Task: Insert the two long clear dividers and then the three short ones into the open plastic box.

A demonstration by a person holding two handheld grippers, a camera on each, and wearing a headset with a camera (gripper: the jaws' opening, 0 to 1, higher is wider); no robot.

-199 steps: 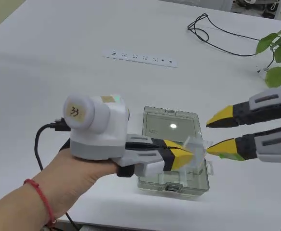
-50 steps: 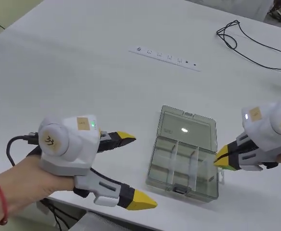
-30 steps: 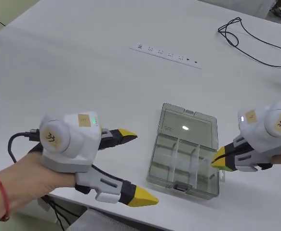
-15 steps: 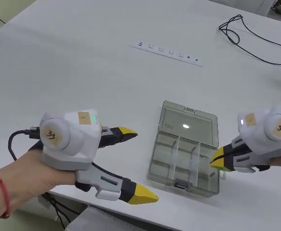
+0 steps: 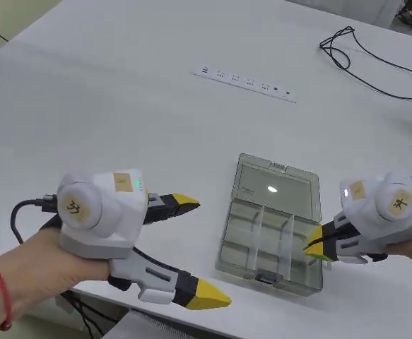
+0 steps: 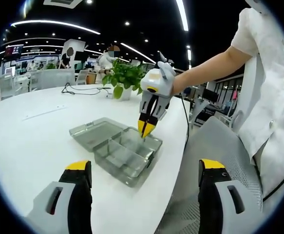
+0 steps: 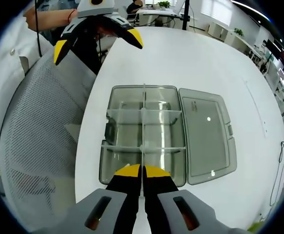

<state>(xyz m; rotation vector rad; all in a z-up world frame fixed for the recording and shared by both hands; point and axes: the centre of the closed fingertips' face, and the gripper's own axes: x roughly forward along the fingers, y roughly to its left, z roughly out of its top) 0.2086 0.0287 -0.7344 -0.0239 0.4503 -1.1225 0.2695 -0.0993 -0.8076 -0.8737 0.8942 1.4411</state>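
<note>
The open clear plastic box (image 5: 227,244) lies near the table's front edge, its lid (image 5: 276,185) folded flat behind it. Two clear dividers (image 5: 251,229) stand inside. In the right gripper view a third thin divider (image 7: 142,124) crosses them down the middle of the box (image 7: 104,161). My right gripper (image 7: 142,169) is shut on that divider's near end, at the box's right rim in the head view, where the right gripper (image 5: 312,246) tilts down. My left gripper (image 5: 197,251) hangs open and empty, left of the box. In the left gripper view the left gripper (image 6: 145,165) faces the box (image 6: 117,152).
A white power strip (image 5: 244,83) lies further back on the white table. A black cable (image 5: 361,60) loops at the far right. A potted plant (image 6: 124,78) stands behind the box in the left gripper view. The table's front edge runs just below the box.
My right gripper has crept slightly left and down over the box's right rim. The left gripper stays open in about the same place.
</note>
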